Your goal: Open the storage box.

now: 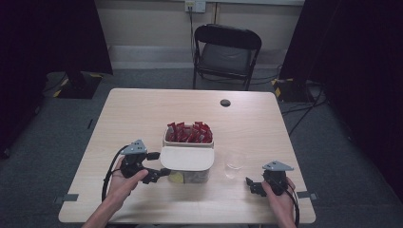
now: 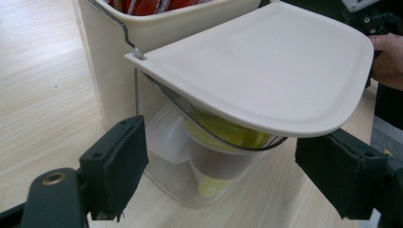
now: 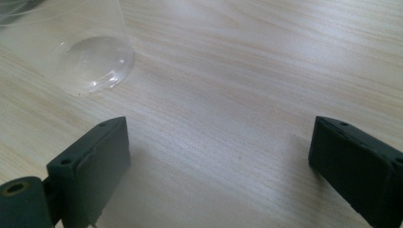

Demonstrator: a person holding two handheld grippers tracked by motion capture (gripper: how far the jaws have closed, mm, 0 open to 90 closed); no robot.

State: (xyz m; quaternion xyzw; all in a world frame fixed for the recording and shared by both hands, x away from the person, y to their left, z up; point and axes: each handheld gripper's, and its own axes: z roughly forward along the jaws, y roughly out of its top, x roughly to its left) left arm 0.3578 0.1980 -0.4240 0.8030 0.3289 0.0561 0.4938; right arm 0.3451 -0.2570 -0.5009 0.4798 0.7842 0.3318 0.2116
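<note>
A cream two-part box (image 1: pixel 188 141) stands mid-table. Its back half holds several red packets (image 1: pixel 188 132). A white lid (image 1: pixel 187 158) lies over the clear front half, where yellow items (image 1: pixel 177 178) show through the wall. In the left gripper view the lid (image 2: pixel 266 66) is raised on a wire hinge (image 2: pixel 130 40), with a cup of yellow things (image 2: pixel 228 137) beneath. My left gripper (image 1: pixel 159 165) (image 2: pixel 228 175) is open, its jaws either side of the front half's left end, holding nothing. My right gripper (image 1: pixel 252 186) (image 3: pixel 218 171) is open over bare table, near an empty clear cup (image 1: pixel 234 164) (image 3: pixel 90 61).
The wooden table (image 1: pixel 142 114) has a small dark round hole (image 1: pixel 225 102) at the back. A black folding chair (image 1: pixel 226 52) stands beyond the far edge. Dark curtains hang at both sides of the room.
</note>
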